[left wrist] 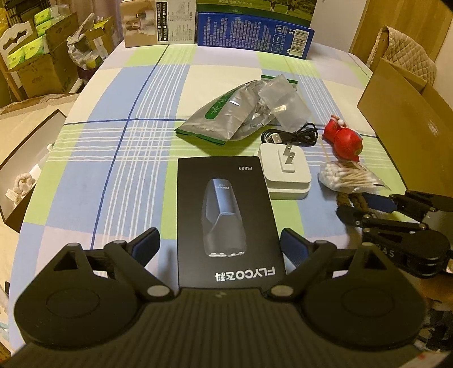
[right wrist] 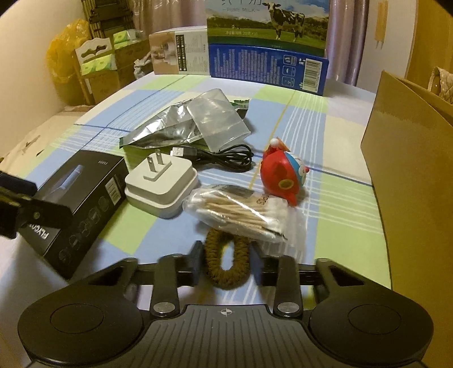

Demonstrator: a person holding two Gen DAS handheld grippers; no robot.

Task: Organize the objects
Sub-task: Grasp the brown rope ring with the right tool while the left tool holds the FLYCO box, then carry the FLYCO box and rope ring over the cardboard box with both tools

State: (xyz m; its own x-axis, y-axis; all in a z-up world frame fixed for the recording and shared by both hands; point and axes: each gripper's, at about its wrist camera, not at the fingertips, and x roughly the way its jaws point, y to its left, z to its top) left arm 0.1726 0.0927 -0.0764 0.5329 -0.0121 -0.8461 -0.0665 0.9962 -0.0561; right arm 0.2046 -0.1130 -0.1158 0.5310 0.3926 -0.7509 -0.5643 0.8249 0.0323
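Note:
A black FLYCO shaver box (left wrist: 230, 215) lies on the checked tablecloth between the open jaws of my left gripper (left wrist: 220, 246); it also shows in the right wrist view (right wrist: 85, 195). My right gripper (right wrist: 228, 264) has its fingers on either side of a brown hair tie (right wrist: 226, 259), blurred, and I cannot tell whether they touch it. Behind it lie a bag of cotton swabs (right wrist: 240, 212), a white plug adapter (right wrist: 161, 186), a red toy (right wrist: 283, 177), a black USB cable (right wrist: 223, 155) and a silver foil pouch (right wrist: 184, 124).
An open cardboard box (right wrist: 410, 169) stands at the right. A blue carton (right wrist: 266, 68), a milk carton (right wrist: 269, 25) and a small beige box (right wrist: 178, 53) line the table's far edge. Stacked boxes stand left beyond the table.

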